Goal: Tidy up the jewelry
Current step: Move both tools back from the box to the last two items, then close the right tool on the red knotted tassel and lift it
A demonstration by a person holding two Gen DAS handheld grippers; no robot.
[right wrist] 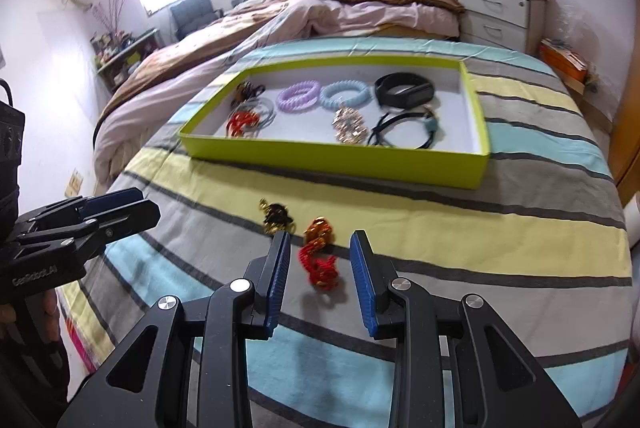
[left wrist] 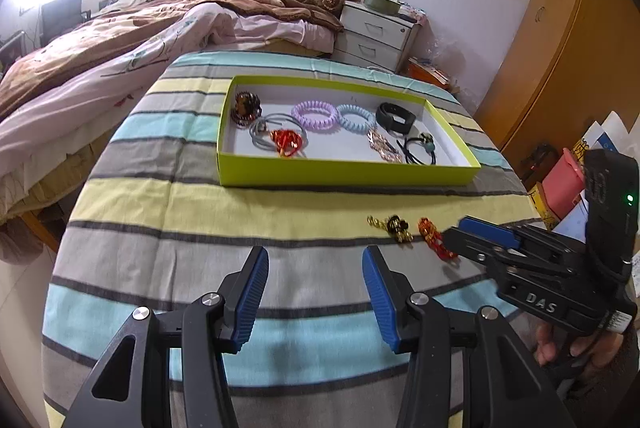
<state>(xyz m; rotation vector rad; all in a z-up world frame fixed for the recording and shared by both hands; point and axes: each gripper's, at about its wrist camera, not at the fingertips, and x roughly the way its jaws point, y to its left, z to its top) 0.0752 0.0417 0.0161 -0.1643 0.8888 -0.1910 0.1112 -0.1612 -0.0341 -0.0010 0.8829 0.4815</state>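
A lime-green box (left wrist: 344, 175) (right wrist: 332, 162) on the striped cloth holds a purple coil band (left wrist: 314, 114), a blue coil band (left wrist: 354, 118), a black wristband (left wrist: 394, 116) and several other pieces. On the cloth in front of it lie a black-and-gold piece (left wrist: 394, 226) (right wrist: 277, 218) and a red-orange bracelet (left wrist: 434, 238) (right wrist: 320, 260). My right gripper (right wrist: 320, 260) (left wrist: 460, 232) is open, its fingers on either side of the red bracelet without gripping it. My left gripper (left wrist: 316, 280) is open and empty above the cloth, left of both loose pieces.
The striped cloth (left wrist: 200, 212) covers a round table. An unmade bed (left wrist: 120, 40) lies behind and to the left. A white nightstand (left wrist: 376, 32) stands behind the box. A wooden wardrobe (left wrist: 560, 48) is at the right.
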